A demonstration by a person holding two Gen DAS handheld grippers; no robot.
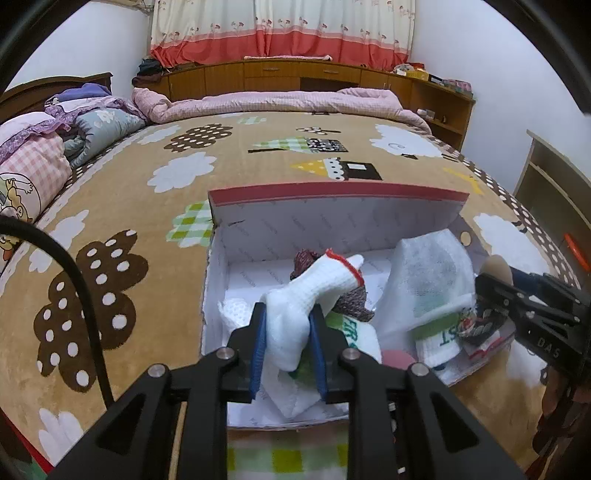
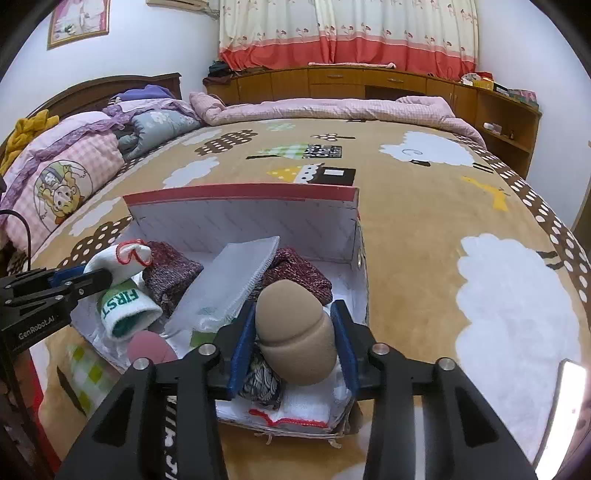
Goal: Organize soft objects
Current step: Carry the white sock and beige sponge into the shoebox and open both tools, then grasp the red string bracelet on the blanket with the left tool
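Jaws of left gripper [image 1: 286, 343] clamp a white sock with red-stitched cuff [image 1: 314, 291], blue pads pressed on both sides, sock sticking forward above the open cardboard box [image 1: 332, 218]. Right gripper [image 2: 293, 332] pinches a tan foam pad [image 2: 295, 328] between its fingers, low over the box's near right corner. Below and just ahead of both jaws, inside the box: maroon knit pieces [image 2: 170, 273], white mesh cloth [image 2: 236, 280], green-and-white "FIRST" sock [image 2: 125, 306], a pink round pad [image 2: 151, 349], another red-trimmed white sock [image 2: 295, 413] at the near edge. Box has white lining, red-edged lid standing upright at its far side. Box sits on a tan bedspread [image 1: 258, 155] printed with clouds, dotted trees, houses. Further ahead: pink quilt [image 1: 280, 101] rolled along the far edge, bedding piled far left. Beyond, wooden cabinets [image 1: 288, 74], red-and-cream curtain [image 1: 280, 29], white walls.
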